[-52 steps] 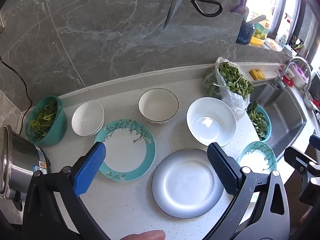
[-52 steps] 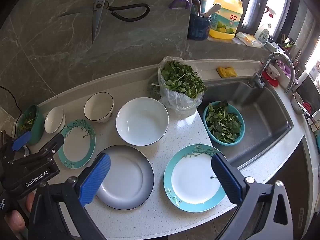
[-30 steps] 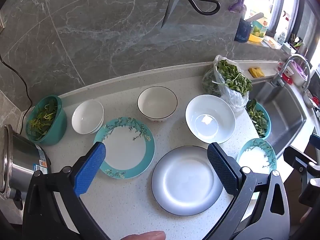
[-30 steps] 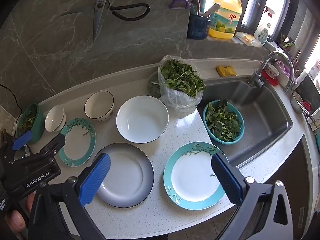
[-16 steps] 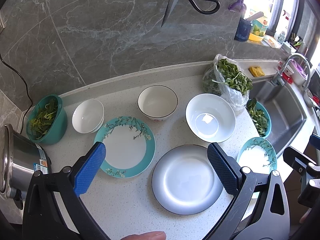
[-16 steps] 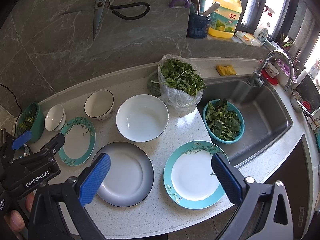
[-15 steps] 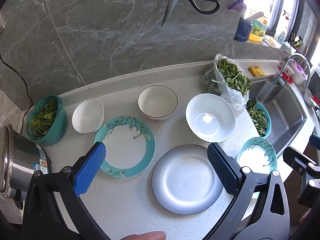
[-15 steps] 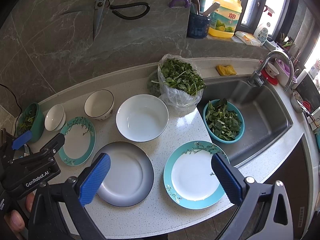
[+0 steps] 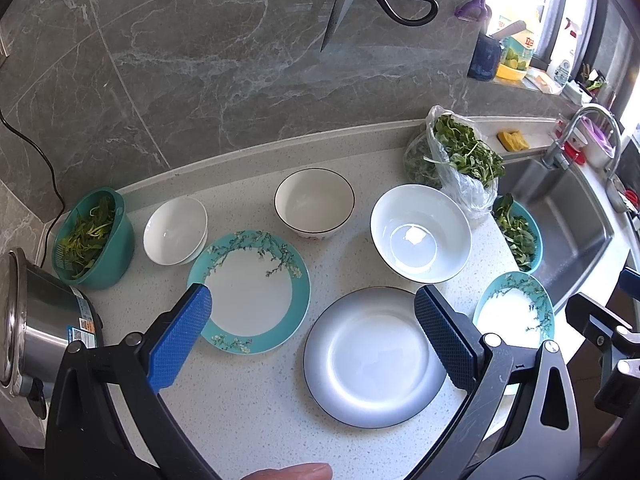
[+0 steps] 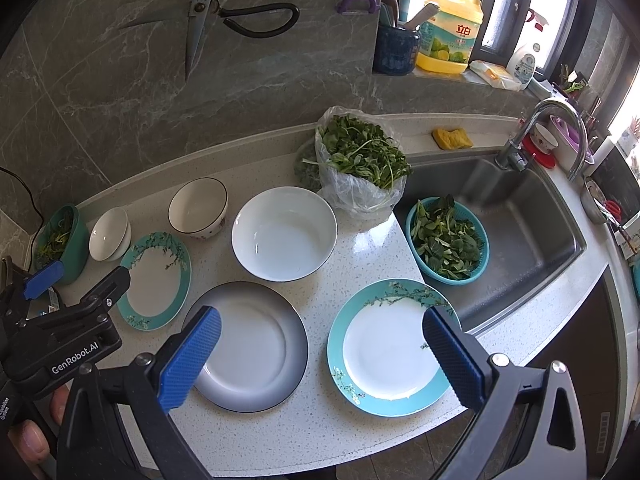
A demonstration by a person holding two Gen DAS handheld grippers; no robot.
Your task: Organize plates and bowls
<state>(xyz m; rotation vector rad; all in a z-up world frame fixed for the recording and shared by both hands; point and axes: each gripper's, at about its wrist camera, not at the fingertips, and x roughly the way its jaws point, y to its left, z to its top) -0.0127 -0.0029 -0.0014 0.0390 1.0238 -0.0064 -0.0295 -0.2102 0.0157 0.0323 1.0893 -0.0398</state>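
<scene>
Hovering over counter (image 10: 312,432) — left gripper (image 9: 312,332) and right gripper (image 10: 320,354) fingers spread, empty; left gripper body reads "GenRobot.AI"; 3 plates, 3 bowls untouched.

Glossy ceramic plates (image 10: 248,344), speckled stone counter (image 10: 320,432)

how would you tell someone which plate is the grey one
Start at the sink and move left along the countertop's front edge, past the teal-rimmed floral plate. The next plate, the grey plate, has a shaded grey rim, thin dark edge and no flowers.
</scene>
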